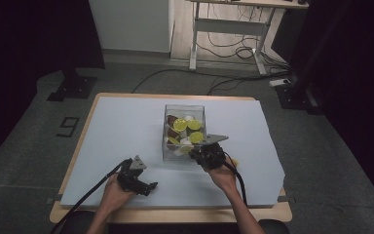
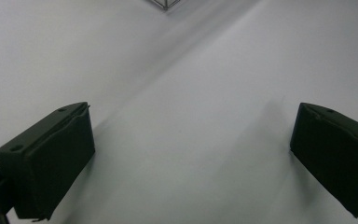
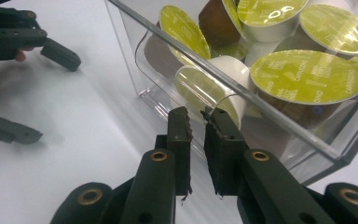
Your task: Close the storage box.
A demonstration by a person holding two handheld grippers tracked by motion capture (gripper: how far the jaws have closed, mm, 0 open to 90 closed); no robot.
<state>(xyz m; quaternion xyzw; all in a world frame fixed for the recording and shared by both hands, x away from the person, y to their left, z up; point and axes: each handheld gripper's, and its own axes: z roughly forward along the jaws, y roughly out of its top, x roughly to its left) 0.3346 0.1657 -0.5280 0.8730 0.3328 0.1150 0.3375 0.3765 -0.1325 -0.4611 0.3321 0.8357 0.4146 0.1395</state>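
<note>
A clear plastic box (image 1: 167, 146) stands mid-table and holds several coffee pods (image 1: 181, 125) with lime-green lids, some brown, some white. My right gripper (image 1: 195, 152) sits at the box's near right corner. In the right gripper view its jaws (image 3: 196, 115) are shut with only a thin slit between them, nothing in it, their tips against the outside of the box wall (image 3: 163, 88) in front of a white pod (image 3: 214, 79). My left gripper (image 1: 149, 187) rests near the table's front edge, left of the box, open and empty (image 2: 191, 158).
A pale blue sheet (image 1: 126, 122) covers the wooden table (image 1: 78, 214). The box's corner (image 2: 165, 3) peeks in at the top of the left gripper view. Cables trail from both grippers toward the near edge. A desk frame (image 1: 229, 29) stands on the floor beyond.
</note>
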